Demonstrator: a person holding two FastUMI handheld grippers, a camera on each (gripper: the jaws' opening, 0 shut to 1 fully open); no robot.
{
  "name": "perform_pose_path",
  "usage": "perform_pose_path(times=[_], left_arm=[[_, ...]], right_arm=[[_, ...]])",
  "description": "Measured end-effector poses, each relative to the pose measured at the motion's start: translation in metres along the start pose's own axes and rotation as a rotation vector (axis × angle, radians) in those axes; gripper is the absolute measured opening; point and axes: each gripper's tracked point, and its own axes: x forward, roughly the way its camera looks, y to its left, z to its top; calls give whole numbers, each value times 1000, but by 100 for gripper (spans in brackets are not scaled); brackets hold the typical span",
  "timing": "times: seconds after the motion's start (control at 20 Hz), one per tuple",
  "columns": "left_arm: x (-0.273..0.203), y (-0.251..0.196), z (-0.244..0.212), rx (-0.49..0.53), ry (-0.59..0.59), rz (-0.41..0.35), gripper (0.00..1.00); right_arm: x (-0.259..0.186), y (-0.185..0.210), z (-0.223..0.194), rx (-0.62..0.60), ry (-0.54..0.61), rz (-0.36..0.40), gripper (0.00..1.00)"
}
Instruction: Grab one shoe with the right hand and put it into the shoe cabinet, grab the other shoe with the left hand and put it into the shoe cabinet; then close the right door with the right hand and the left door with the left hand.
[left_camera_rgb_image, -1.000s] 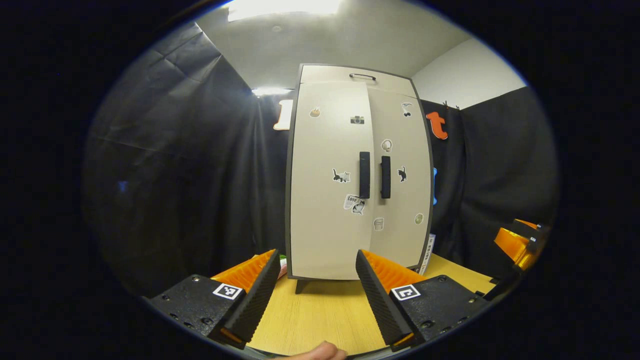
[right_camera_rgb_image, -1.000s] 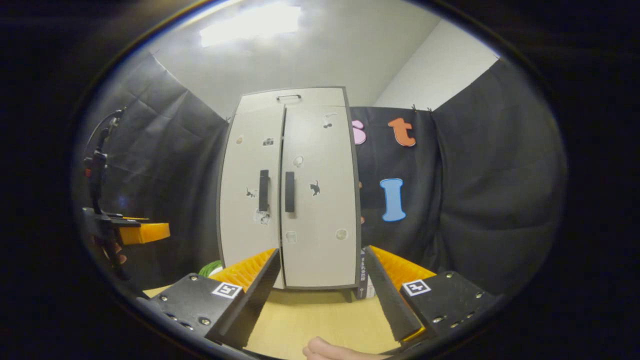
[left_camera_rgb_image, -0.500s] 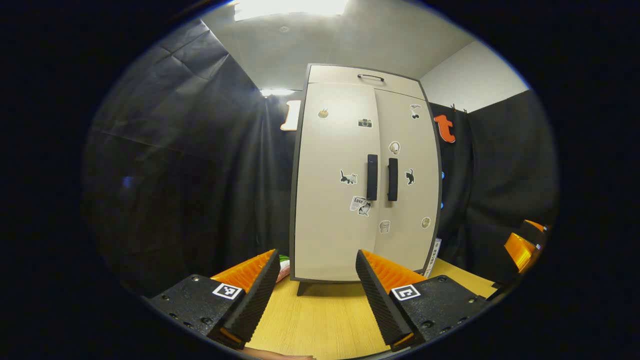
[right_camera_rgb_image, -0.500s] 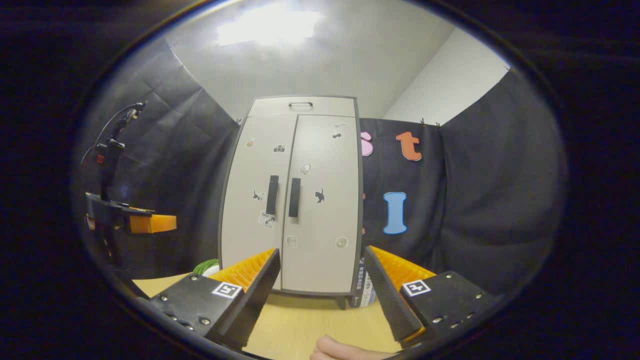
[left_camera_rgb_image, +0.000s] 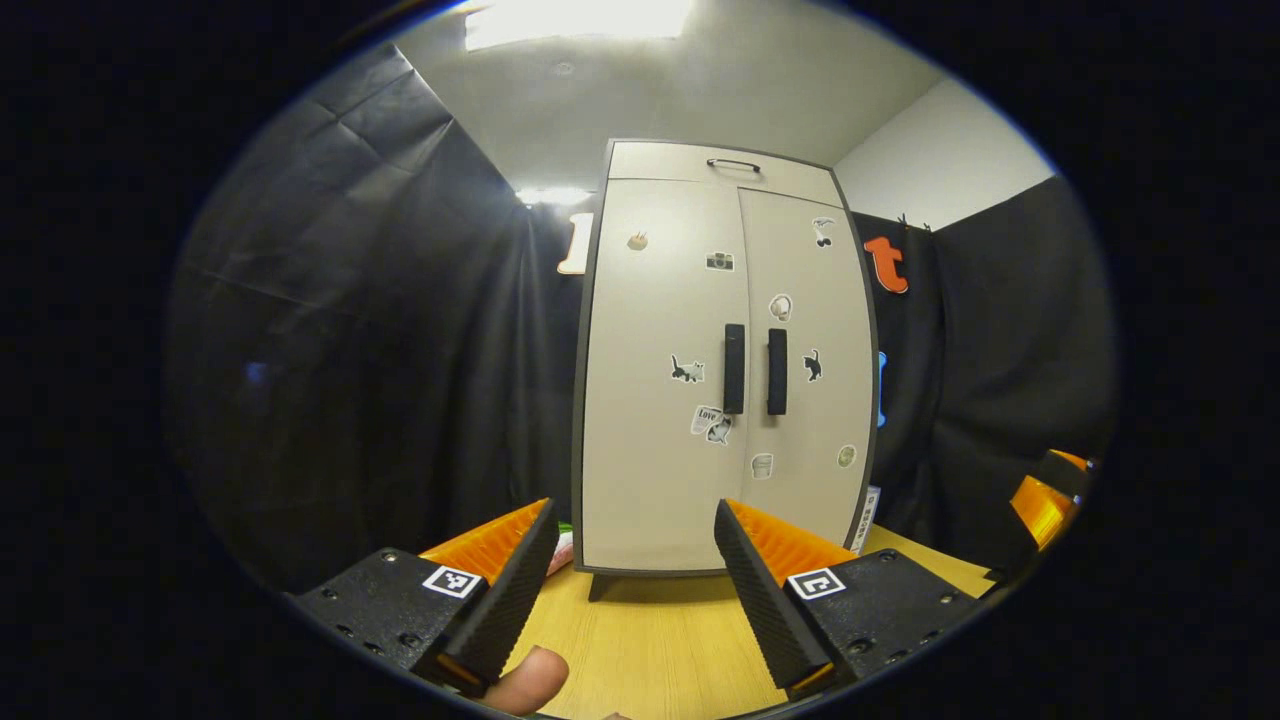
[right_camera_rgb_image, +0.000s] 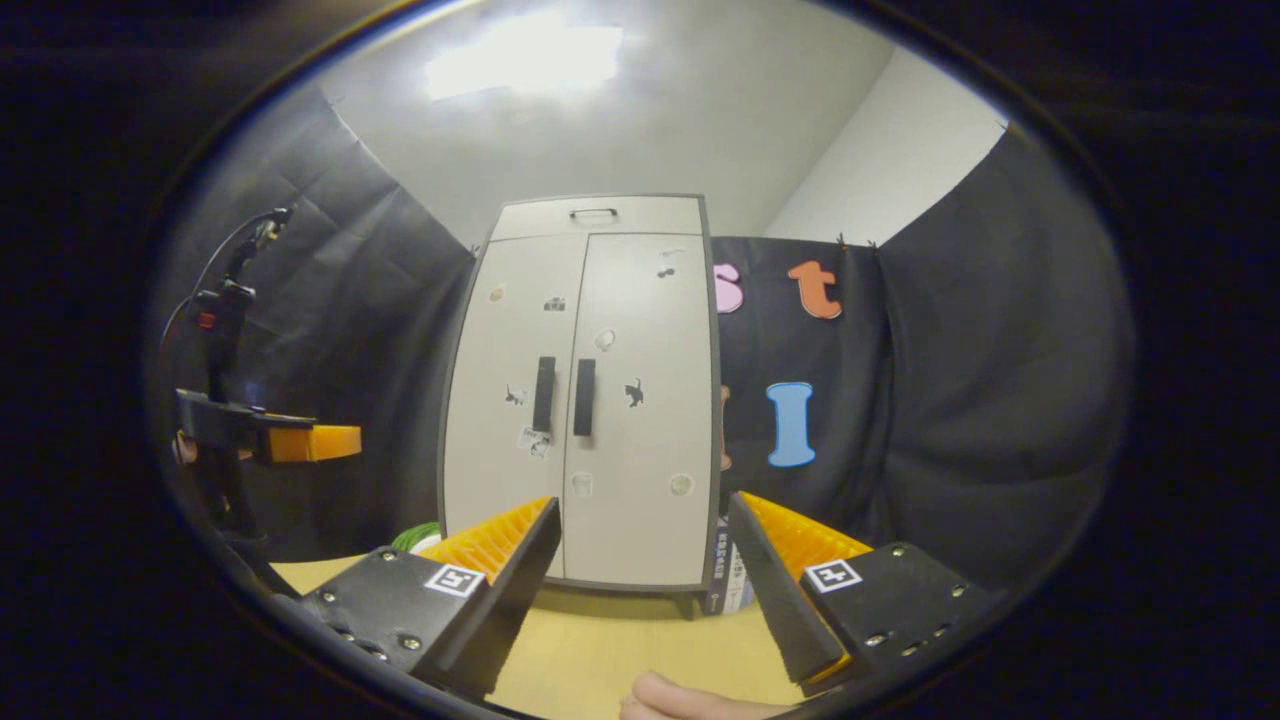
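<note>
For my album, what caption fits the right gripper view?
Open right gripper faces the shoe cabinet, both doors shut, standing on the wooden table.

You've got a light wood tabletop (left_camera_rgb_image: 650, 640) up front and black cloth (right_camera_rgb_image: 960, 380) hung all round the booth. There's something green (right_camera_rgb_image: 415, 535) on the table off to the left, a printed box or book (right_camera_rgb_image: 728, 578) standing upright on the right, and a ceiling light (right_camera_rgb_image: 525, 58) glowing overhead.

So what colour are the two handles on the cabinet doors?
Black handles, clearest in the left gripper view.
</note>
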Motion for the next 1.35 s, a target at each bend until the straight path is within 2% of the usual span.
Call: perform_pose_path(times=[0.15,0.2,0.3,0.65,0.85,1.0,1.3,1.35], left_arm=[[6,-4,8,-8,-43,-1,96],[8,-7,8,-15,-51,-14,92],[10,-11,7,-18,-48,-27,96],[17,-17,4,0,-53,-24,95],[24,-31,10,-63,-85,-27,95],[31,-36,14,-89,-116,-12,95],[37,-37,13,-84,-118,26,95],[37,-38,12,-85,-115,30,91]], right_arm=[[3,-3,-6,9,4,5,100],[4,-6,-7,10,6,5,100],[7,-13,-10,14,7,-2,100],[17,-41,-17,55,1,-18,100],[26,-63,-22,56,8,-35,100],[35,-82,-18,67,10,-48,100],[60,-96,-11,44,25,-11,100],[64,-97,-14,44,37,-8,98]])
